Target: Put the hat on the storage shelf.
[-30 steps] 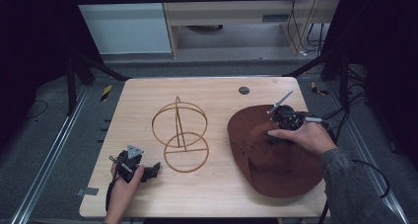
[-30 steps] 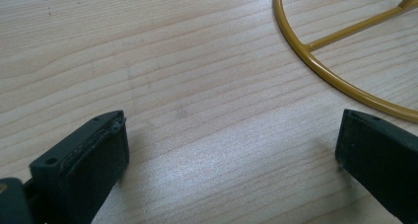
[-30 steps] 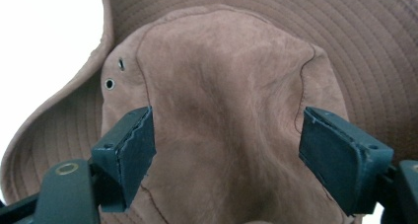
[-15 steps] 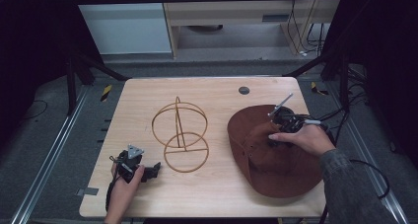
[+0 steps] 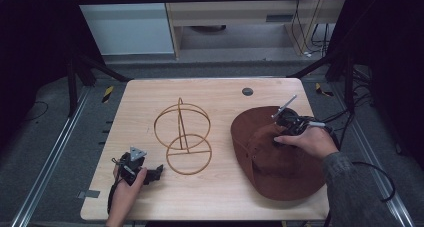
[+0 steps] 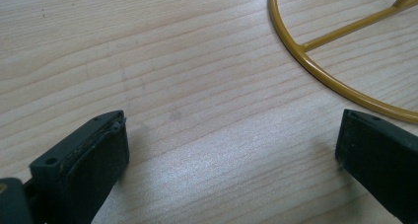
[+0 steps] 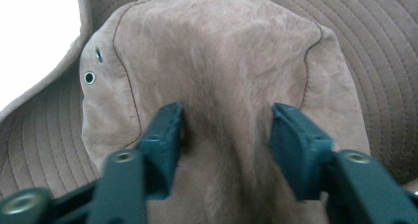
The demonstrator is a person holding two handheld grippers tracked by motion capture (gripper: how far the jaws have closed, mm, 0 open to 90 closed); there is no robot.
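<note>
A brown suede brimmed hat (image 5: pixel 280 162) lies crown up on the right of the wooden table (image 5: pixel 220 92). My right gripper (image 5: pixel 278 138) reaches down onto its crown from the far side. In the right gripper view the jaws have just been closing, and my right gripper (image 7: pixel 226 115) now pinches a raised fold of the hat's crown (image 7: pixel 222 51) between its pads. A gold wire hat stand (image 5: pixel 182 134) rests mid-table. My left gripper (image 5: pixel 156 172) lies on the table at the front left. It is open (image 6: pixel 231 130), with bare wood between the jaws and the stand's base ring (image 6: pixel 315 66) just beyond.
A small dark round grommet (image 5: pixel 247 91) sits in the tabletop near the far edge. Cables trail off the table's right side behind the right hand. Metal rails and dark frame legs flank the table on the floor.
</note>
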